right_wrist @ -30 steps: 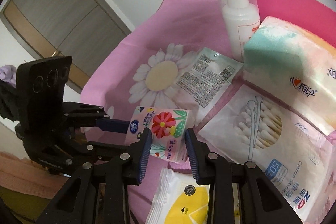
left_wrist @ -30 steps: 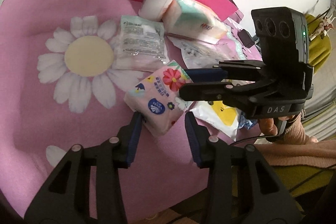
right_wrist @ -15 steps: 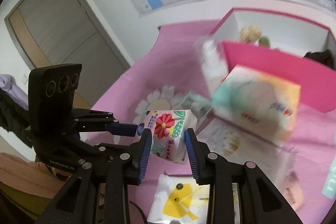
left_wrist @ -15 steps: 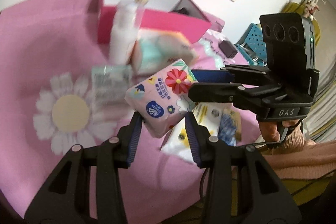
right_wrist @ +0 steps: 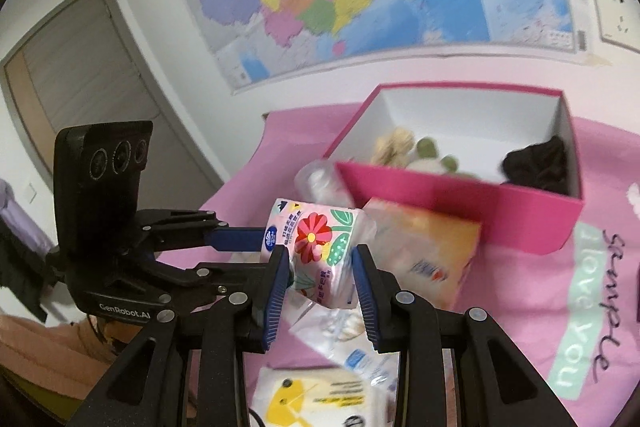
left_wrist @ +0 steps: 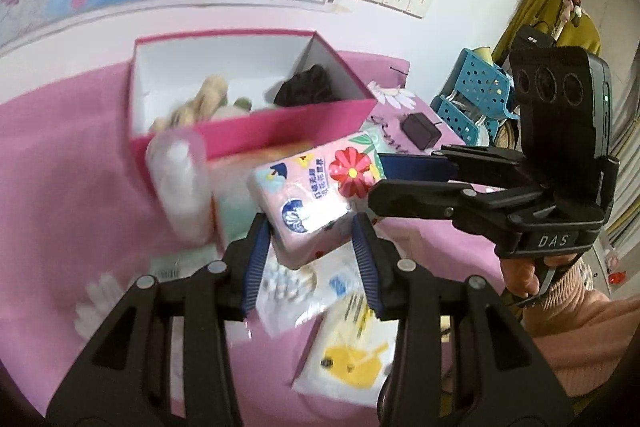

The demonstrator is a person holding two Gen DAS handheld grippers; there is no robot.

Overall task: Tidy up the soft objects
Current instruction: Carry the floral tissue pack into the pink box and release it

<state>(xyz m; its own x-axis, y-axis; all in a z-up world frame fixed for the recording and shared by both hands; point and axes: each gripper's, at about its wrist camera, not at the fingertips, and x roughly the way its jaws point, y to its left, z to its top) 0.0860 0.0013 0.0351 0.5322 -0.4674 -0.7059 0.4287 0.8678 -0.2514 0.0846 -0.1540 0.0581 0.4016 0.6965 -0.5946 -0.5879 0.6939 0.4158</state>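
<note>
Two claws: both clamped on one flowered tissue pack, carried in the air near the pink box.

Left wrist view
- left claw (left_wrist: pixel 312 247): narrow, blue pads pressing the near end of the tissue pack (left_wrist: pixel 316 195).
- right claw (left_wrist: pixel 384 183): comes in from the right, gripping the pack's far-right end.
- pink box (left_wrist: pixel 280 125): open, just beyond the pack; plush toy (left_wrist: pixel 204 99) and dark cloth (left_wrist: pixel 308 87) already inside.
- below the pack: cotton swab bag (left_wrist: pixel 292 283) and yellow-print packet (left_wrist: pixel 352 359) on the pink cloth of the desk (left_wrist: pixel 60 187).

Right wrist view
- right claw (right_wrist: pixel 320 275): narrow, holding the pack (right_wrist: pixel 316 247) by its lower part.
- left claw (right_wrist: pixel 256 247): enters from the left, on the pack's left end.
- bottle (right_wrist: pixel 320 183) and big tissue pack (right_wrist: pixel 424 247): lean against the box's near wall, right in the path.

How to do it well
- height: lift the pack over the near wall and the bottle first.
- sync: move both hands together; the pack is soft and will twist if one leads.
- drop spot: bare middle of the box, between toy and cloth.
- release: open one claw, then the other, low inside.
</note>
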